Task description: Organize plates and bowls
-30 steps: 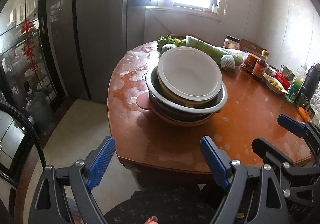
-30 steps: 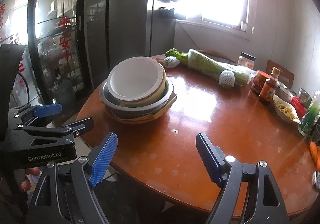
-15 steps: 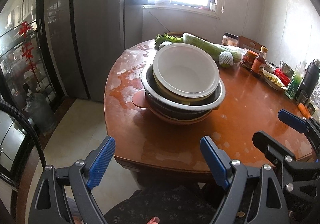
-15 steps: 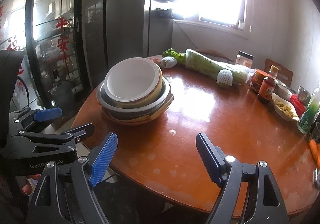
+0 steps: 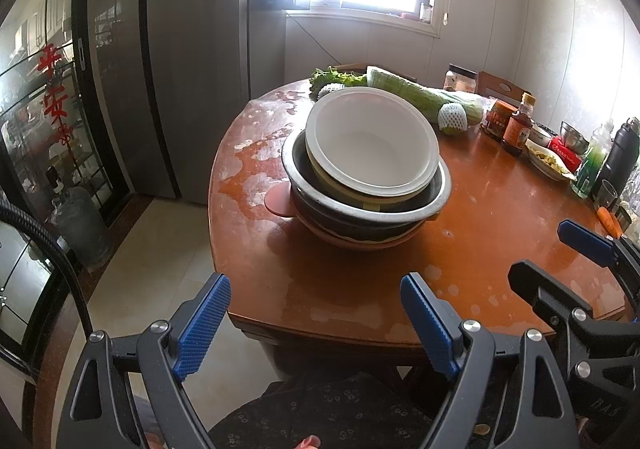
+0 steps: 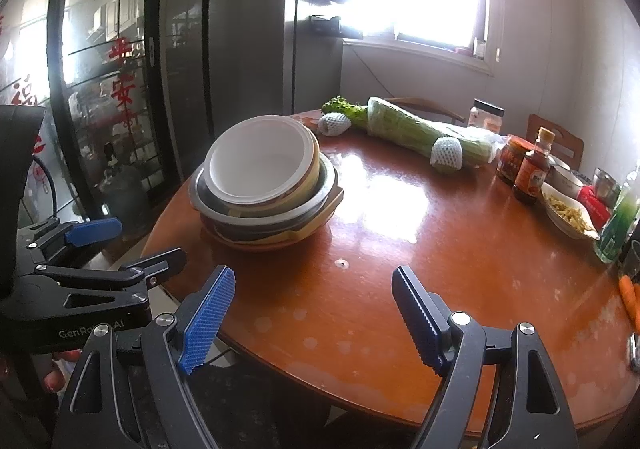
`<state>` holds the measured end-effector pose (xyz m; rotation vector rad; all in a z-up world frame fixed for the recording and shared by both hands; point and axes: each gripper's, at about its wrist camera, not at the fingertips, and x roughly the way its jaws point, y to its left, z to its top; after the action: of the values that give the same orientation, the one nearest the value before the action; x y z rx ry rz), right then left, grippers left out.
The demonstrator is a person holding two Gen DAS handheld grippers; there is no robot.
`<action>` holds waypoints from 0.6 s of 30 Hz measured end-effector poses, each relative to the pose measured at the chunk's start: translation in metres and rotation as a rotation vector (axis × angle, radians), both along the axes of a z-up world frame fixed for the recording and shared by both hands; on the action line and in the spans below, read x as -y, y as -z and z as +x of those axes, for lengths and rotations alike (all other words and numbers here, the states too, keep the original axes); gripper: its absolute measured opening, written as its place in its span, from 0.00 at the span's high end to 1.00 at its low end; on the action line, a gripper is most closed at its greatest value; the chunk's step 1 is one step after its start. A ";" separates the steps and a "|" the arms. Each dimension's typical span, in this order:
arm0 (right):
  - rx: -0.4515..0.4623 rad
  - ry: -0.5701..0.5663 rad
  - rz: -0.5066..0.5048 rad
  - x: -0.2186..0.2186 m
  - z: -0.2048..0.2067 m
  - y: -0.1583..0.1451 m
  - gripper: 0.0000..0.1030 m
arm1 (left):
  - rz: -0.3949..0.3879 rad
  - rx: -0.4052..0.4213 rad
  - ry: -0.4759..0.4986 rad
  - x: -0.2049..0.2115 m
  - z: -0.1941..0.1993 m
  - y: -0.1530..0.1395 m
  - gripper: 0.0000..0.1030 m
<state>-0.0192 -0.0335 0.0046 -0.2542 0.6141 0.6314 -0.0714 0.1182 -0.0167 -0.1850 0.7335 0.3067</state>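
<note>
A stack of bowls [image 5: 368,177] [image 6: 264,185] stands on the left half of the round wooden table [image 5: 500,233] [image 6: 400,233]. A white bowl [image 5: 372,145] [image 6: 256,165] lies on top, inside a yellow-rimmed bowl, a metal basin [image 5: 438,185] and a dark bowl. An orange dish [image 5: 360,243] is at the bottom. My left gripper [image 5: 314,313] hangs open at the table's near edge, short of the stack and holding nothing. My right gripper [image 6: 312,305] is open too, over the near edge to the right of the stack. Each gripper shows in the other's view.
At the table's far side lie a long green vegetable [image 5: 424,97] and a net-wrapped fruit [image 5: 452,119]. Sauce jars [image 5: 518,125], a dish of food [image 5: 548,163], bottles [image 5: 616,161] and a carrot [image 5: 608,219] crowd the right edge. A reddish disc [image 5: 278,201] sticks out beside the stack.
</note>
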 end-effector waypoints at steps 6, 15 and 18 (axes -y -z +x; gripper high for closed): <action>-0.002 0.001 0.002 0.001 0.000 0.001 0.20 | -0.003 -0.003 0.001 0.000 -0.001 0.001 0.16; -0.004 0.000 0.001 0.000 0.001 0.001 0.20 | 0.000 -0.003 0.000 0.001 -0.003 0.000 0.16; -0.005 0.000 0.002 0.001 0.001 0.001 0.20 | 0.001 -0.003 0.001 0.002 -0.002 0.000 0.16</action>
<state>-0.0182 -0.0340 0.0031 -0.2512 0.6178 0.6331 -0.0738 0.1163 -0.0170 -0.1830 0.7364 0.3064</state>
